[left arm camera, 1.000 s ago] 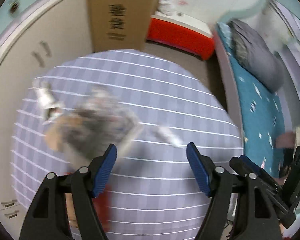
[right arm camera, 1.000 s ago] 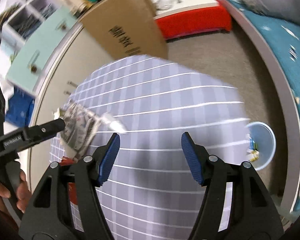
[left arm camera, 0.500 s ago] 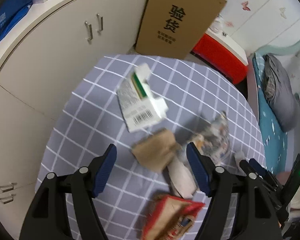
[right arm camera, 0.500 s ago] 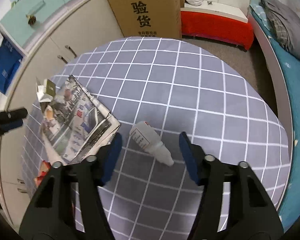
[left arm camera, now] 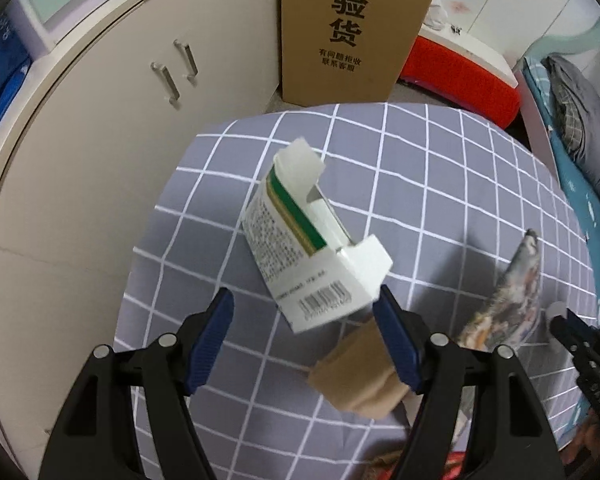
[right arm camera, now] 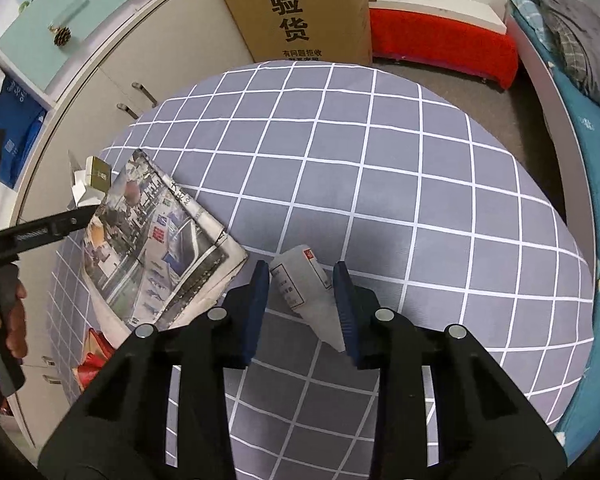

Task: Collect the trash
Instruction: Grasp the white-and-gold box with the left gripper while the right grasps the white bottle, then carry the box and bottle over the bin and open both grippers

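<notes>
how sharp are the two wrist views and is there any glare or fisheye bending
Left wrist view: white carton sharp, tan crumpled paper near the lens soft, cabinet edges bowed. Right wrist view: newspaper print crisp, tablecloth grid bulges outward, dark vignette corners. No strong glare in either, only soft shadows.

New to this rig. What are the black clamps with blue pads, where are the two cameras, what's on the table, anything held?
No robot: a person holds a two-finger clamp in each hand, each with a fisheye camera looking along its fingers. On the checked tablecloth lies trash. The left view shows the left gripper open over a white carton and a tan scrap, holding nothing. The right view shows the right gripper closing around a small white bottle; whether the pads already press it is unclear. A folded newspaper lies beside it.
</notes>
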